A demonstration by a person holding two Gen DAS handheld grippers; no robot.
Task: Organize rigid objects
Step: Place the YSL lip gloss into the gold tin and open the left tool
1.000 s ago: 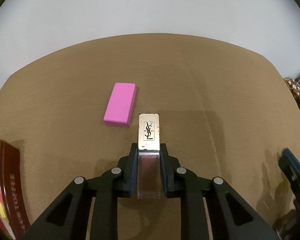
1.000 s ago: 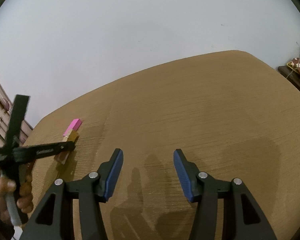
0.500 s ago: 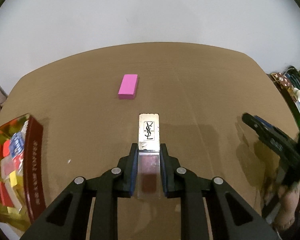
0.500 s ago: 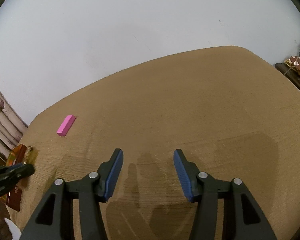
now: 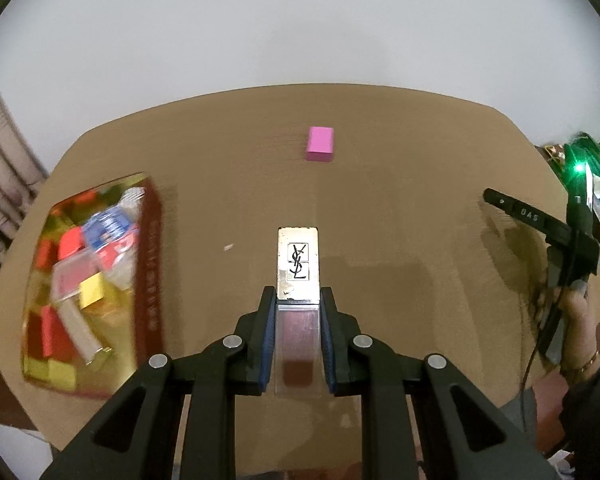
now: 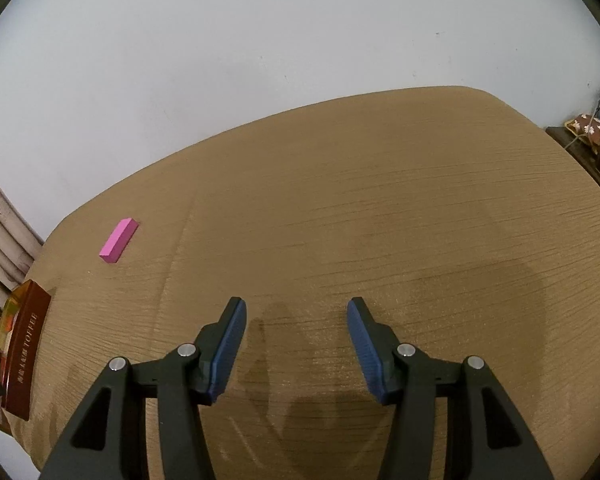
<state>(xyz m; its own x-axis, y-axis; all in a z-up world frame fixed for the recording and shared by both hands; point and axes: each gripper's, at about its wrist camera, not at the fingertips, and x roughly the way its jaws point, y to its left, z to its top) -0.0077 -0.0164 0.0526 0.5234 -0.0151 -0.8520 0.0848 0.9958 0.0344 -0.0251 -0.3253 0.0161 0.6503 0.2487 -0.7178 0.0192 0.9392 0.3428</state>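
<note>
My left gripper [image 5: 298,294] is shut on a slim lip-gloss tube [image 5: 298,264] with a gold logo cap and a clear lower body, held above the brown table [image 5: 380,208]. A pink block [image 5: 319,143] lies flat far ahead of it, also seen at the left in the right wrist view as the pink block [image 6: 118,240]. A dark red toffee tin [image 5: 148,264], full of several coloured blocks and small boxes, sits to the left of the held tube. My right gripper [image 6: 296,306] stands open over bare table, nothing between its fingers.
The toffee tin [image 6: 24,356] sits at the table's left edge in the right wrist view. A person's hand [image 5: 572,304] holds the other gripper at the table's right side. A white wall stands behind the table; cluttered shelves [image 6: 596,136] lie past its right edge.
My left gripper has pulled back and risen with the tube; the pink block now looks farther away and the toffee tin has come fully into view at left. The right gripper barely shifted.
</note>
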